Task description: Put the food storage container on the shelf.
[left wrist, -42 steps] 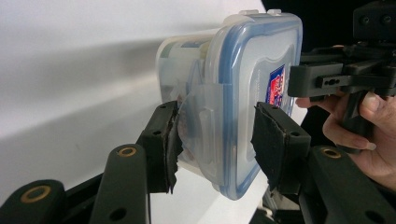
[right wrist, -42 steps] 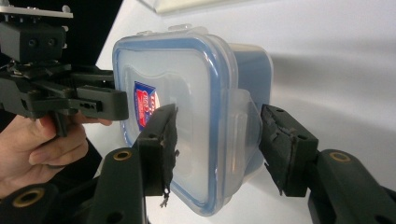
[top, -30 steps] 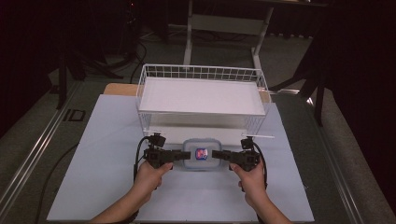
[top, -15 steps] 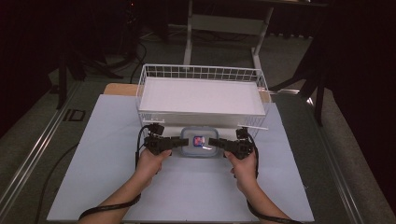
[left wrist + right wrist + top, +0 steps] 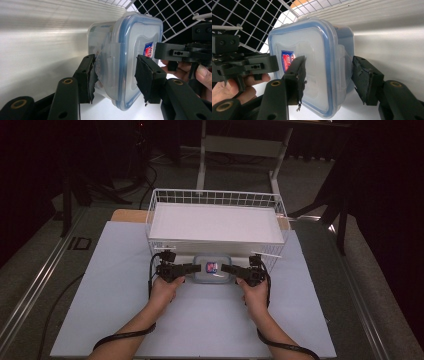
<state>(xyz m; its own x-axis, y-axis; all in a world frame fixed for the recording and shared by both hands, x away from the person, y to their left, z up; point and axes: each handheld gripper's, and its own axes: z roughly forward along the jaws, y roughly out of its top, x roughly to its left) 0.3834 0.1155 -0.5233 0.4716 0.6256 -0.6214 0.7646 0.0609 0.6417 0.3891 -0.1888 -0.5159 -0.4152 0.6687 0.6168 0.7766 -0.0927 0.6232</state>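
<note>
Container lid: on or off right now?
On. The blue-sealed lid sits flush on the clear container, side latch flap folded down.

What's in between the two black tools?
A clear lidded food container with a blue seal sits between the left tool and the right tool, seen in the high view.

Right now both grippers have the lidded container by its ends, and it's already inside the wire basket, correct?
Not inside. The high view shows the container in front of the wire basket, over the white table sheet, held at its ends by the left gripper and right gripper. The rest stands.
</note>
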